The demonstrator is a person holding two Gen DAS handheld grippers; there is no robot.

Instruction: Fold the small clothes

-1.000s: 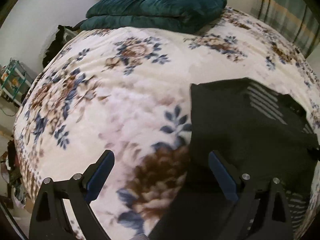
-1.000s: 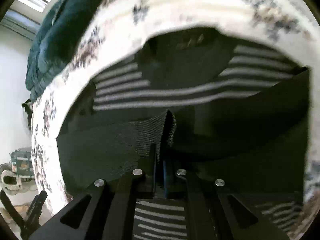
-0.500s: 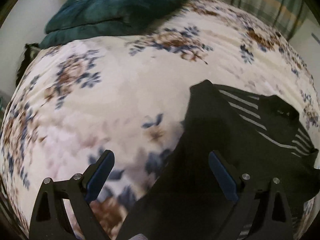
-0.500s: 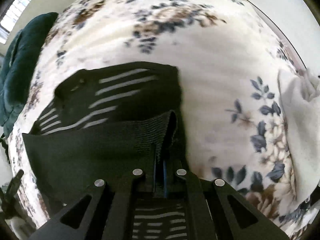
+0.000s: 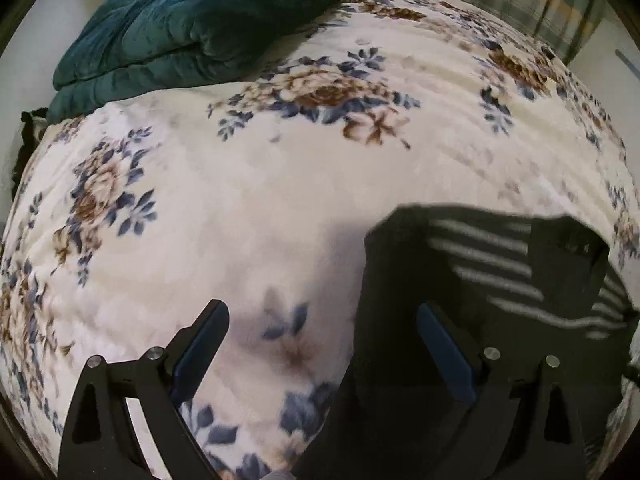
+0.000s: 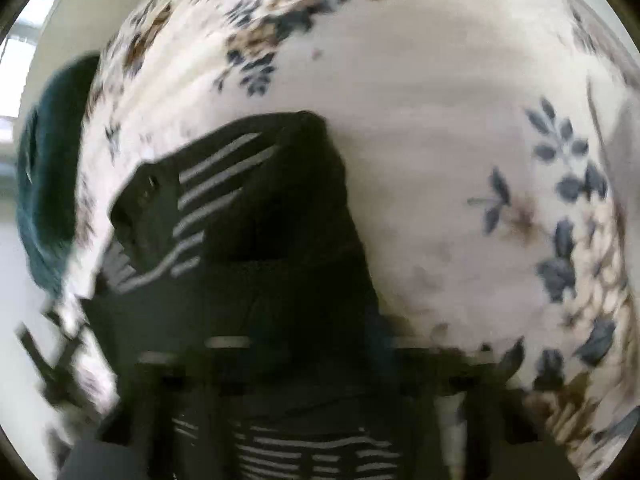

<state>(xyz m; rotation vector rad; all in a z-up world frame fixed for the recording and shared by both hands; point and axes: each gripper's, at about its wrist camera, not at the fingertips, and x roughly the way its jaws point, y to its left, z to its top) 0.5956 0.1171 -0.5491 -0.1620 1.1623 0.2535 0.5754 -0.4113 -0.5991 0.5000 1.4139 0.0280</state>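
A black garment with thin white stripes (image 5: 460, 264) lies folded on the floral bedspread (image 5: 240, 200). My left gripper (image 5: 320, 312) hangs open above the bed, its right finger over the garment's left edge and only bedspread showing between the pads. The right wrist view is blurred. There the same garment (image 6: 280, 200) spreads out ahead of my right gripper (image 6: 314, 344), whose jaws are opening. Its fingers stand apart over the near edge of the dark cloth, and the raised fold is gone from between them.
A folded teal quilt (image 5: 200, 20) rests at the far end of the bed and shows as a teal blur (image 6: 44, 180) at the left. Striped curtains (image 5: 520, 0) hang behind. Pale cloth (image 6: 626, 136) lies at the bed's right edge.
The right gripper carried a pinched fold of the garment across and down, and its fingers have now parted from it. The left gripper, open throughout, swept across the bed beside the garment's edge.
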